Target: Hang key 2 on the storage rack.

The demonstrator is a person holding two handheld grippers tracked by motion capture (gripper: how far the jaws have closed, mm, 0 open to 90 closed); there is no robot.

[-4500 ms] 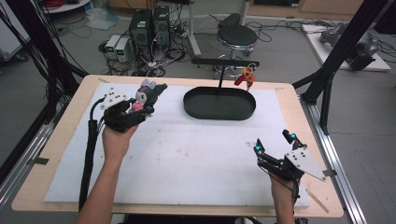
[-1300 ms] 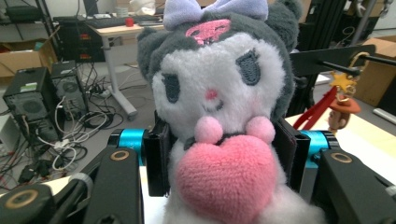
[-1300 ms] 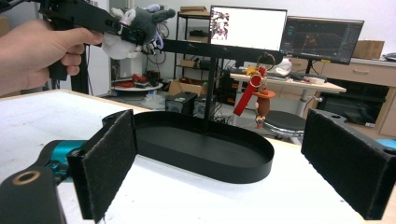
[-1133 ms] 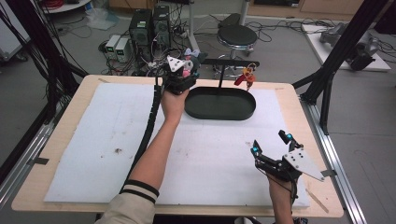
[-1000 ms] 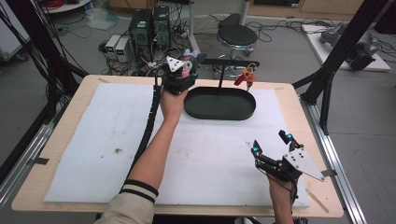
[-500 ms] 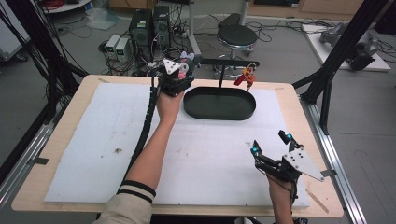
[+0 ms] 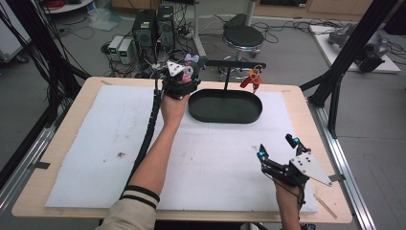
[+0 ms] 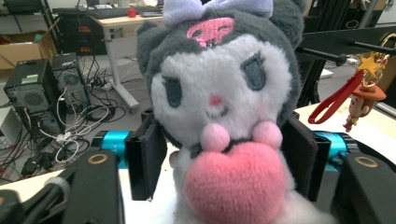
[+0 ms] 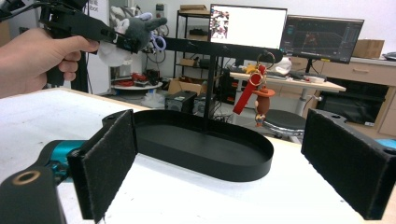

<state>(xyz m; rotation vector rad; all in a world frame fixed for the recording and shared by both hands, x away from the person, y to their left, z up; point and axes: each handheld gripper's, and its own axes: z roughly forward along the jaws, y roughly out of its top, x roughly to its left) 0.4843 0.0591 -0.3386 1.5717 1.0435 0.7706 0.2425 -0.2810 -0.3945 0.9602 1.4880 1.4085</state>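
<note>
Since the earlier frames the left claw (image 7: 187,73) has travelled from the left part of the surface (image 7: 86,91) up to its far edge, carrying one grey and white plush doll with a lilac bow and a pink heart (image 8: 219,116), and its jaws have just been opening. That doll sits between the two black jaws in the left gripper view; the pads stand close against its sides, and whether they still press on it I cannot tell. In the high view the doll hangs at the left end of one black horizontal bar on a thin post (image 7: 234,63), above the far edge of the surface and just left of one black oval tray (image 7: 225,117), which lies on the white foam mat (image 7: 95,143) near the middle of that far edge. One small cowboy figure keychain with a red strap (image 7: 252,79) hangs from the right end of the bar. The right claw (image 7: 277,149) rests near the surface's near right corner, its two jaws set wide with nothing between them; through them the right gripper view looks across the mat at the tray, the post and the hanging keychain (image 9: 258,95).
</note>
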